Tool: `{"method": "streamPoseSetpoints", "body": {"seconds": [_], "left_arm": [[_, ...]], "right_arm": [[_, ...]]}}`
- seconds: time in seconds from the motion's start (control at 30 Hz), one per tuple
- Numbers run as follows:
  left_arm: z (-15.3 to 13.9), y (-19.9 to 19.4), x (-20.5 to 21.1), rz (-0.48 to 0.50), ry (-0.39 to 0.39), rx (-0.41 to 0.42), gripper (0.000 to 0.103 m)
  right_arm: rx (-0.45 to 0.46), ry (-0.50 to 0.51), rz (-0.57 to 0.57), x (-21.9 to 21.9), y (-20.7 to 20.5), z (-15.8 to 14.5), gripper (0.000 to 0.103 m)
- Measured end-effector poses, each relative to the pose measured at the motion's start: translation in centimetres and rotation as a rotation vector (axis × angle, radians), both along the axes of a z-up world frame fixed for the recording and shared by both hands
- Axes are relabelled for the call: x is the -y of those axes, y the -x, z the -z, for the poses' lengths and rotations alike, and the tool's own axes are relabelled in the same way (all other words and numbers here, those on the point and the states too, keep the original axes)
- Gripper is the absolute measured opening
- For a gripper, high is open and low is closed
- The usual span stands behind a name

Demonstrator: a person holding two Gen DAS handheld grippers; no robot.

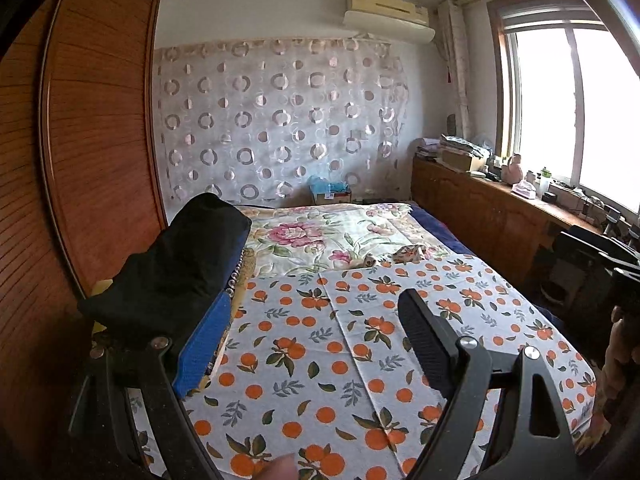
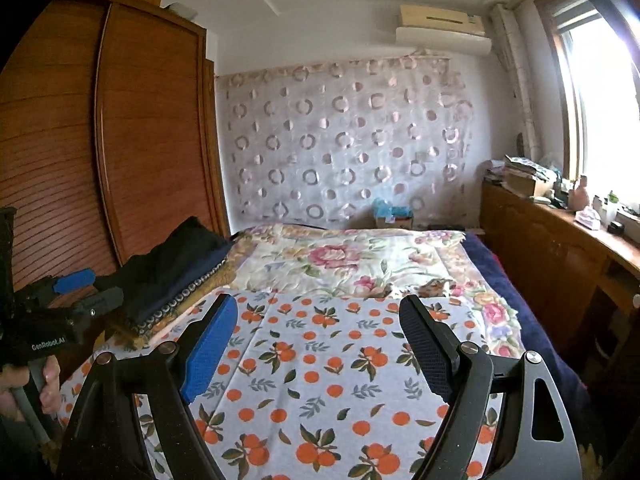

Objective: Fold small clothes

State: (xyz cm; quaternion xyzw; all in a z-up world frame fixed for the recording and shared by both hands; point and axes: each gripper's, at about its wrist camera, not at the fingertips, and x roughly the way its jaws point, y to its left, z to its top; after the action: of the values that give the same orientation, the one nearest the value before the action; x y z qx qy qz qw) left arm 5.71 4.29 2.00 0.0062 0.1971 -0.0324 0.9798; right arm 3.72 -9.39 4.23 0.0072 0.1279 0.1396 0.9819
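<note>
A stack of folded clothes with a black garment (image 1: 172, 264) on top lies at the bed's left edge, also seen in the right wrist view (image 2: 176, 264). My left gripper (image 1: 316, 300) stands open and empty, its blue pad (image 1: 204, 344) close beside the stack. My right gripper (image 2: 320, 304) is open too, hovering with nothing in it over the orange-print cloth (image 2: 320, 364). A small crumpled patterned garment (image 1: 408, 254) rests further back on the floral sheet, ahead of both grippers (image 2: 434, 286). The left gripper (image 2: 100, 288) shows at the right wrist view's left edge, held by a hand.
The orange-print cloth (image 1: 320, 360) covers the near half of the bed, the floral sheet (image 1: 320, 236) the far half. A wooden wardrobe (image 1: 92, 128) stands close on the left. A cluttered wooden counter (image 1: 500, 200) runs under the window on the right.
</note>
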Motion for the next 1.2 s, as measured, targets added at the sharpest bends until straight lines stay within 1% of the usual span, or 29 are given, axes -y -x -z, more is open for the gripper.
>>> {"method": "streamPoseSetpoints", "body": {"seconds": [0.13,0.23,0.37,0.9,1.2], "left_arm": [[-0.1,0.2,0.0,0.003,0.002,0.002,0.086],[-0.2,0.4,-0.1,0.003,0.006,0.004,0.086],[-0.3,0.6,-0.2,0.003,0.006,0.007,0.086],[-0.6,1.0,-0.3,-0.001,0.008,0.015,0.086],[-0.6,1.1,-0.3,-0.001,0.007,0.015,0.086]], "right_arm": [[0.004,-0.004,0.01,-0.7,0.7,0.9,0.084],[-0.002,-0.007,0.019,-0.6,0.1,1.6,0.084],[-0.006,-0.01,0.023,0.0,0.6,1.8,0.084],[-0.014,-0.004,0.021,1.7,0.8,1.0,0.084],[-0.013,-0.002,0.02,1.8,0.8,1.1,0.084]]}}
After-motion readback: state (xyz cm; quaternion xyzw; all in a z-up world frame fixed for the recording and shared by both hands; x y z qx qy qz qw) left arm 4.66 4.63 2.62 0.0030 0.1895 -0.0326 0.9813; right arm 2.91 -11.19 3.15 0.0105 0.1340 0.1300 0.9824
